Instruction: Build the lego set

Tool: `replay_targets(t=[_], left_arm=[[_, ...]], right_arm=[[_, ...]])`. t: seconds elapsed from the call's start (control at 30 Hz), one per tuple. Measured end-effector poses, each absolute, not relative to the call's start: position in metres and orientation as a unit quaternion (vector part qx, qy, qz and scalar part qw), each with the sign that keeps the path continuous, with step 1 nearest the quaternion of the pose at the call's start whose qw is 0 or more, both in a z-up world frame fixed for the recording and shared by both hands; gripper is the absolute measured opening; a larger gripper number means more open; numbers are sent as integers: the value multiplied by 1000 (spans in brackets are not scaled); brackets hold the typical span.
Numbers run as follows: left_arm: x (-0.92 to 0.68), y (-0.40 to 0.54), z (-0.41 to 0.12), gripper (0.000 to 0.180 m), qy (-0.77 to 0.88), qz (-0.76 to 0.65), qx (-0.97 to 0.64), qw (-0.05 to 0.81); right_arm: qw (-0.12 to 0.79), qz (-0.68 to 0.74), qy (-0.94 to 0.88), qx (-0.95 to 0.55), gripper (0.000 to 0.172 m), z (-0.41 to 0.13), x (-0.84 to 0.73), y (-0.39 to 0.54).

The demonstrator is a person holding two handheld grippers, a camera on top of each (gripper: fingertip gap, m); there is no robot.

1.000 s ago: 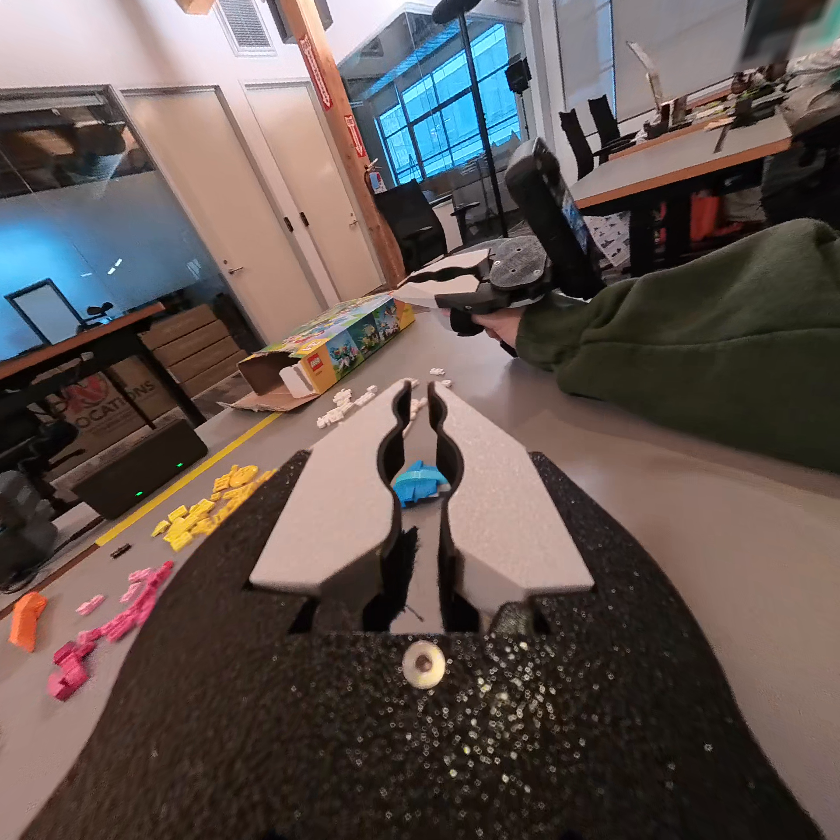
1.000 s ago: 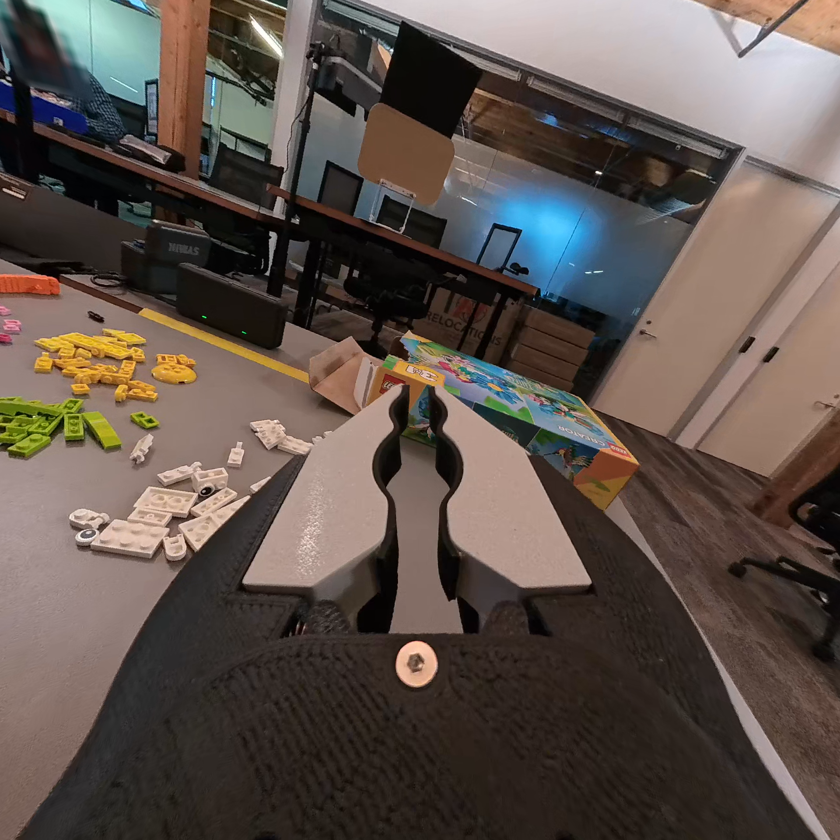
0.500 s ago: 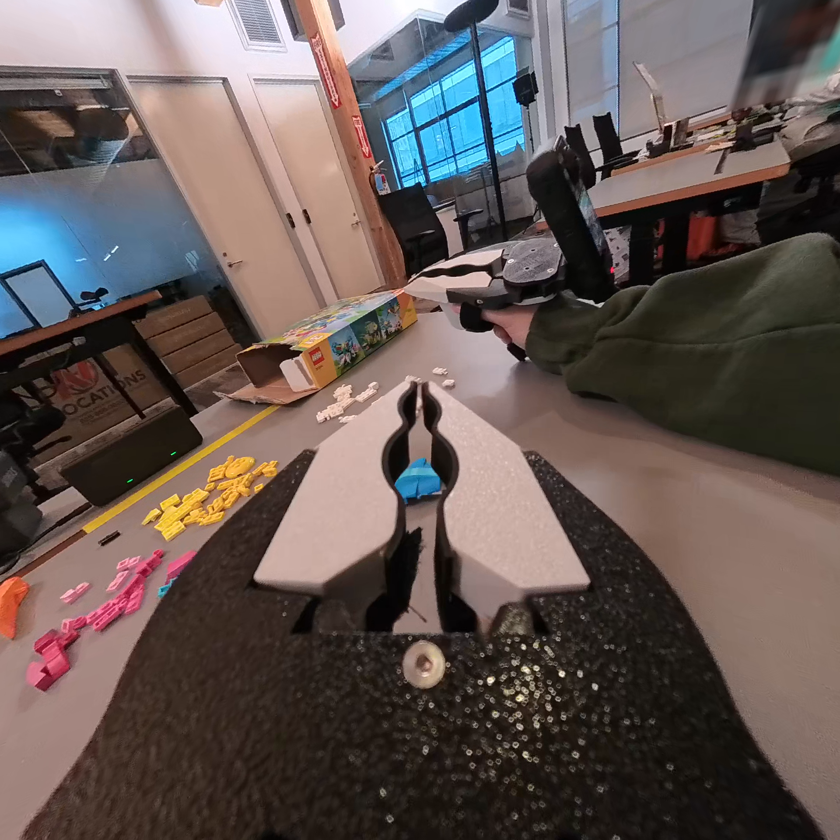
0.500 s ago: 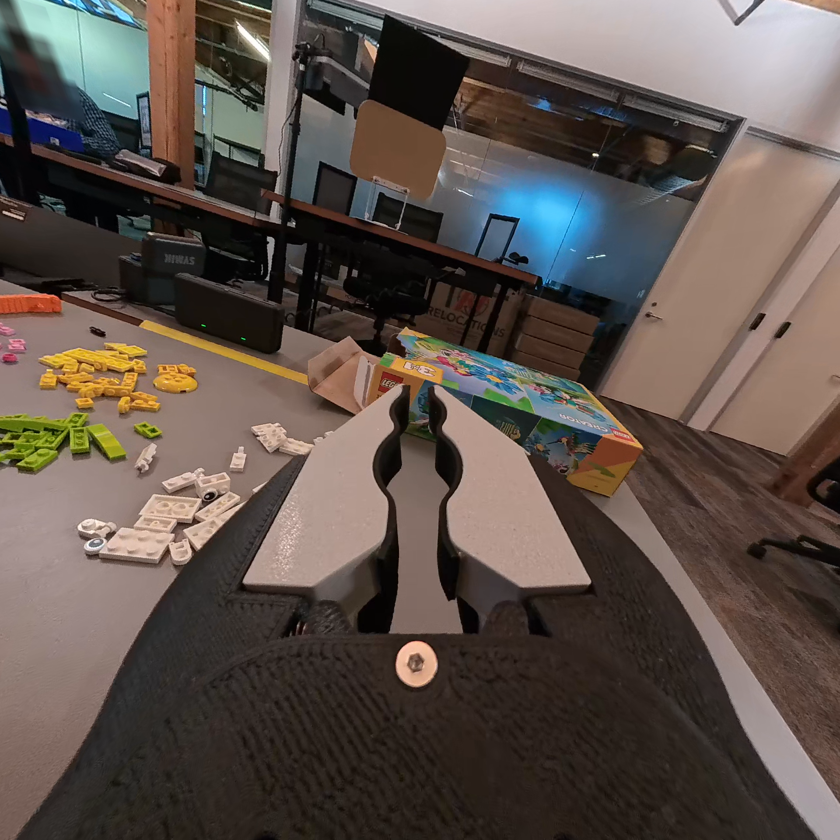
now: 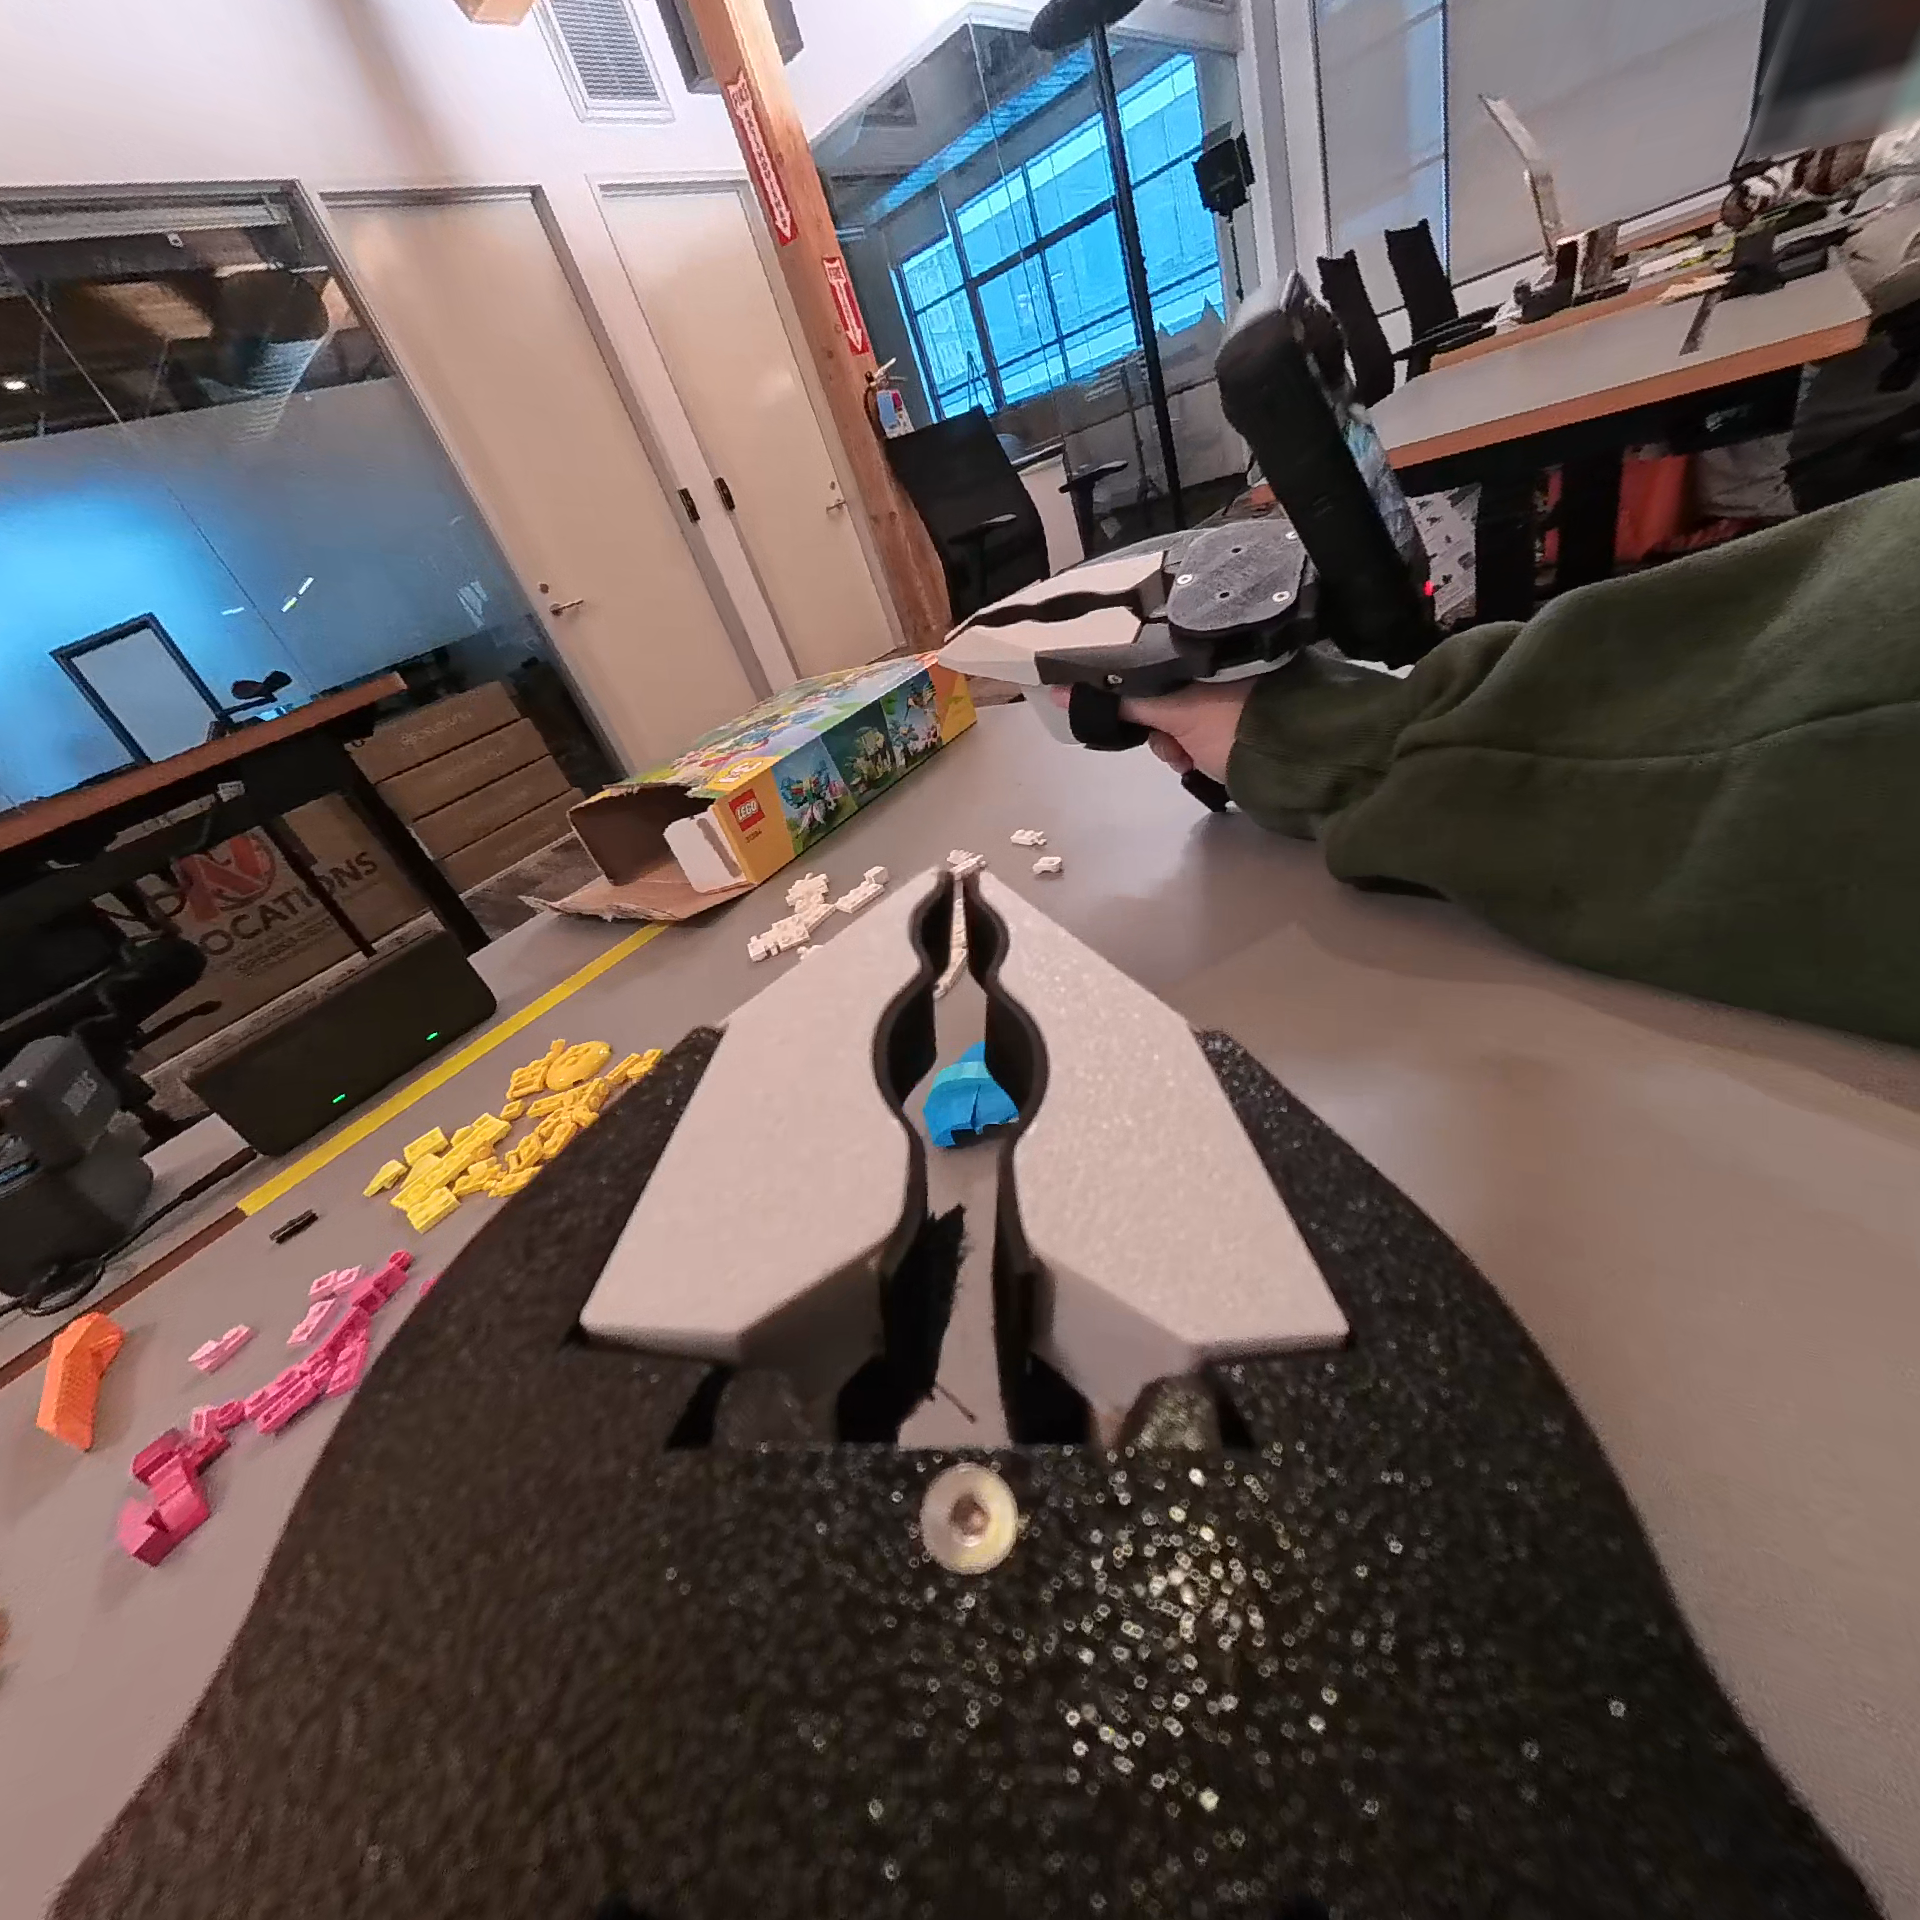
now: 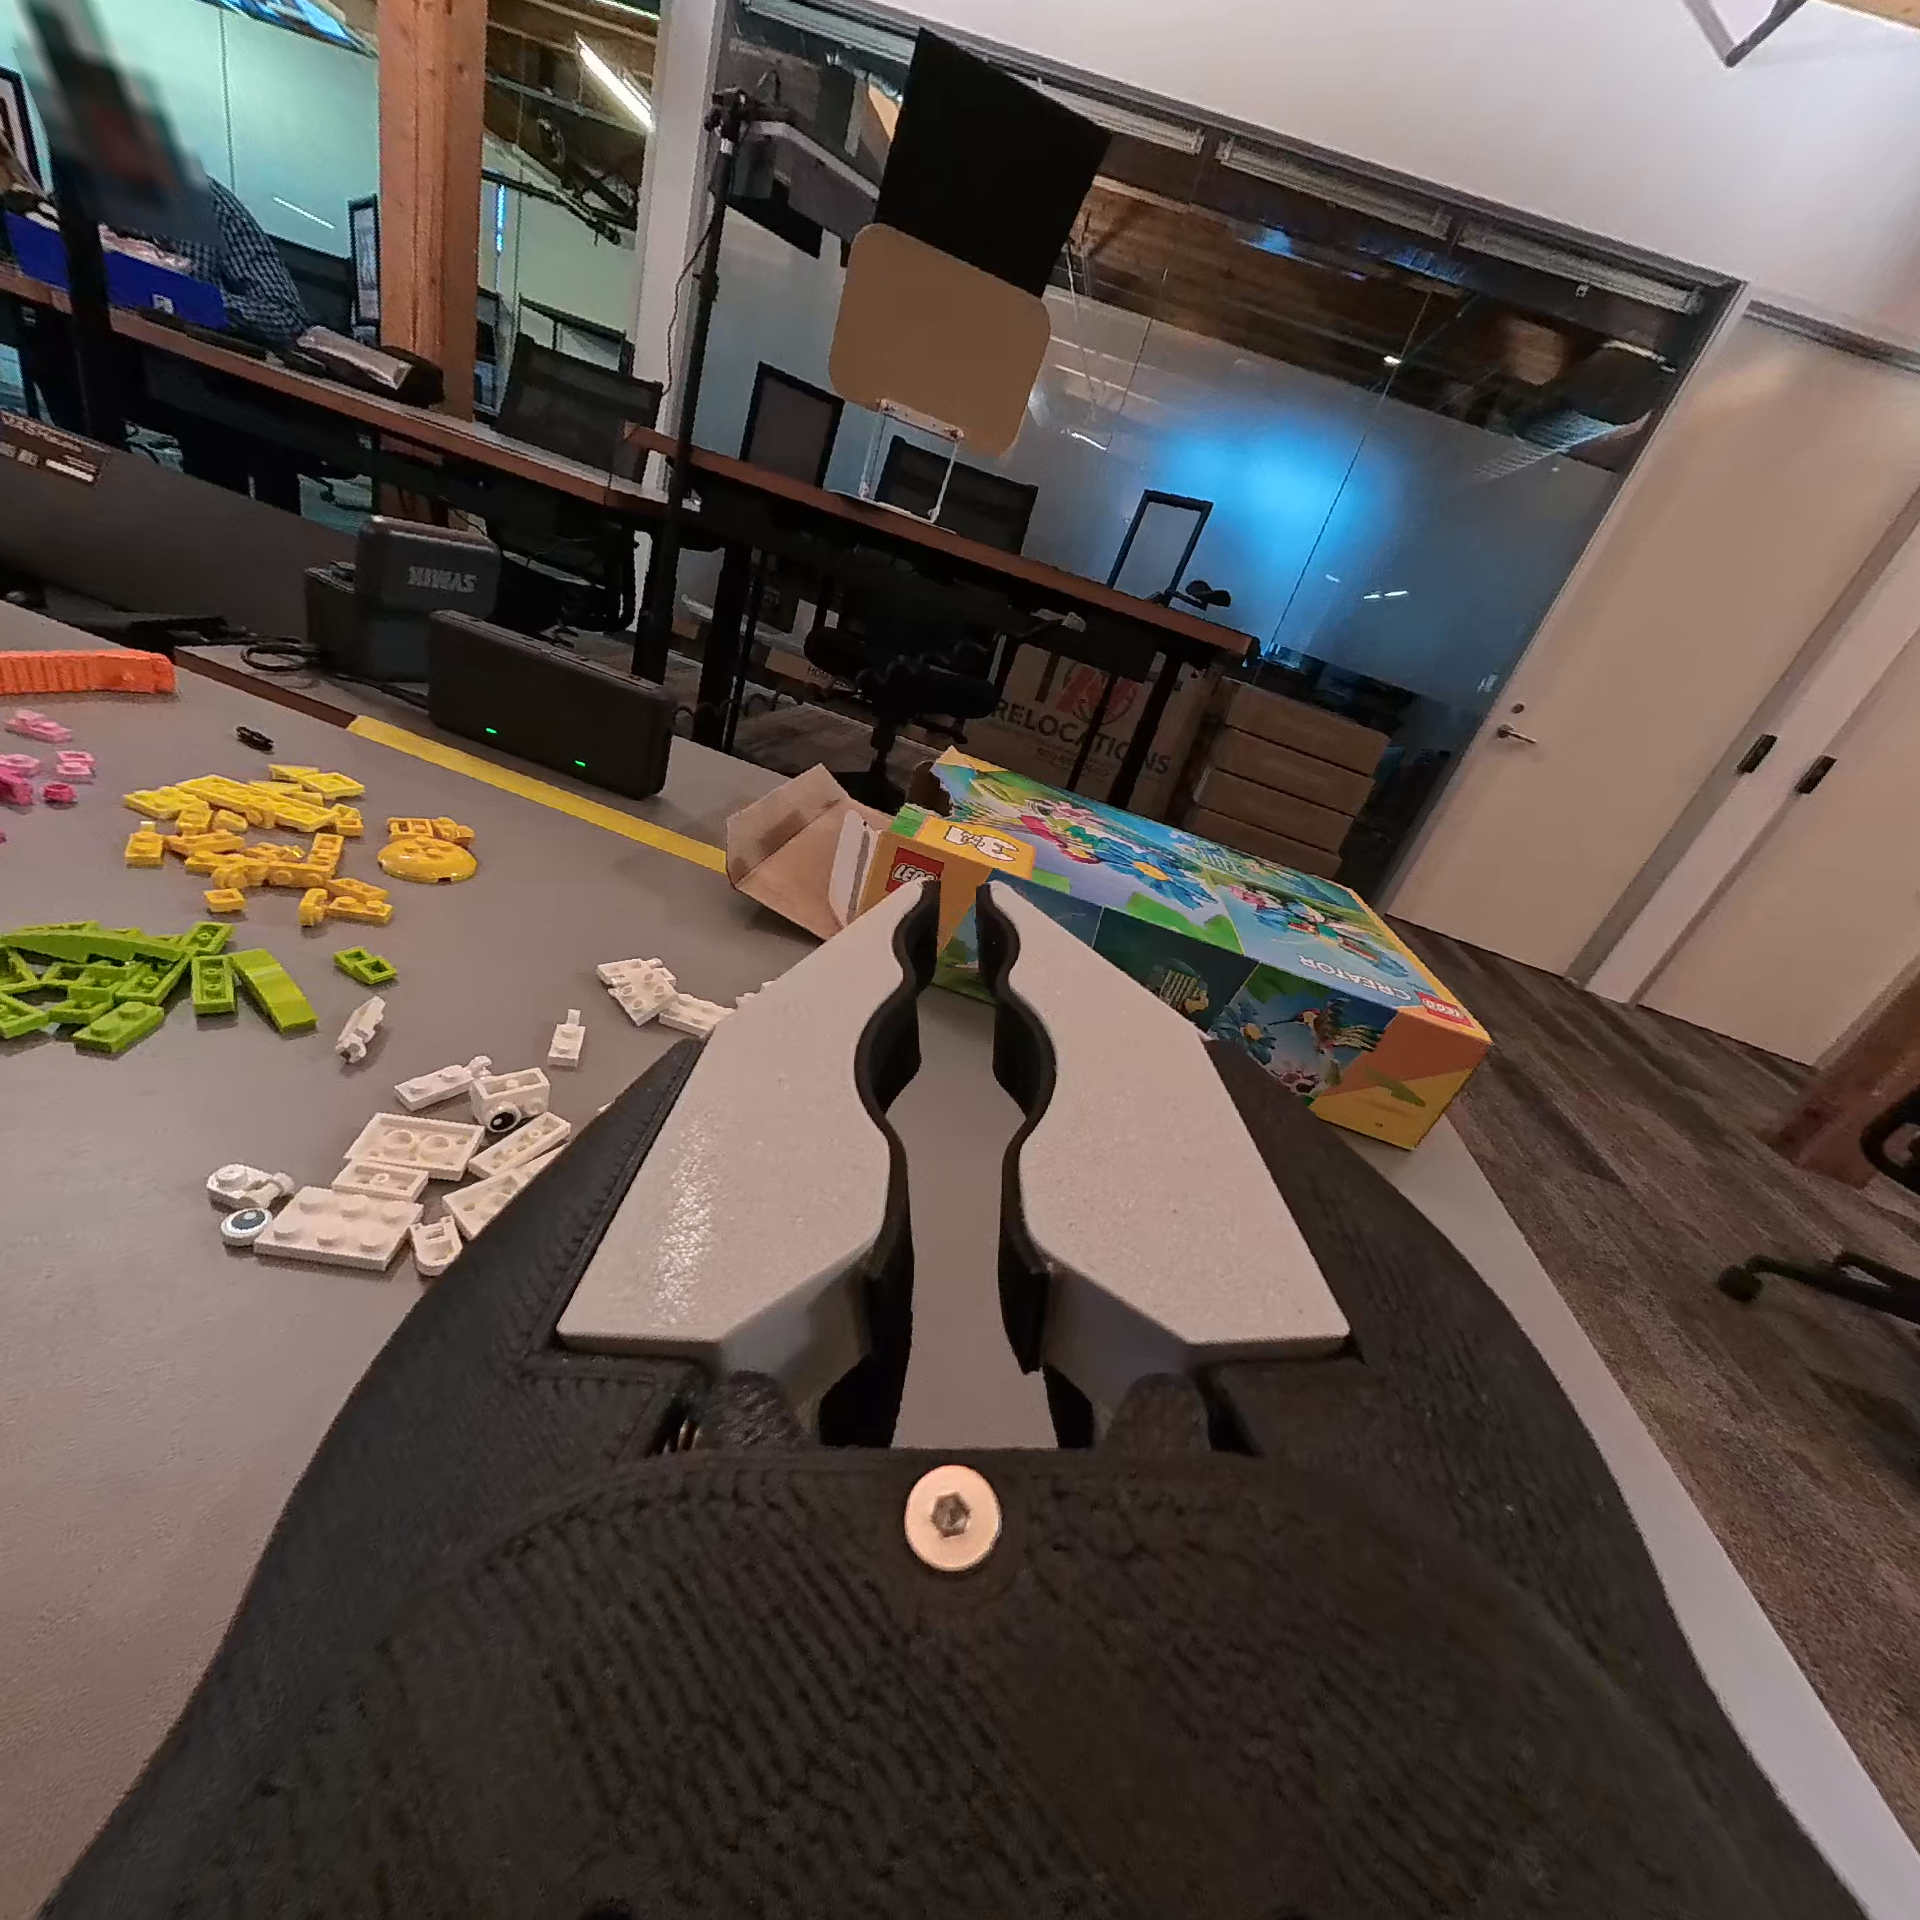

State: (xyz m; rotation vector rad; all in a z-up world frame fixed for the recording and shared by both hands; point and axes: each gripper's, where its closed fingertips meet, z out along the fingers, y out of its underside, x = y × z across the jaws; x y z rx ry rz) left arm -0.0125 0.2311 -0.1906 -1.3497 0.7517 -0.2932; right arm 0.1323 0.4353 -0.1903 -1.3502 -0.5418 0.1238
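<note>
Left tongs (image 5: 958, 883) pressed together at the tips, pinching nothing, above a blue brick (image 5: 966, 1107) lying on the grey tabletop (image 5: 1455, 1195); right tongs (image 6: 958, 906) slightly spread and bare, near white bricks (image 6: 416, 1153), pointing toward a colourful opened box (image 6: 1195, 935).

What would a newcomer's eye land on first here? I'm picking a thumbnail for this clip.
Probably the colour-sorted toy bricks on the grey table: yellow pile, green pile, white pile, pink pile. Then the torn-open colourful box at the far edge, and a blue piece seen between the left gripper's fingers.
</note>
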Motion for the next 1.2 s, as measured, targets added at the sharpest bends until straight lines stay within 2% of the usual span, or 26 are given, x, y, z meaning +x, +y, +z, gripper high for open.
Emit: replay_targets(t=[1.2], left_arm=[[-8,233,-194,0,375,-79,-591,710]], right_arm=[[743,58,-262,-613,6,-192,128,433]])
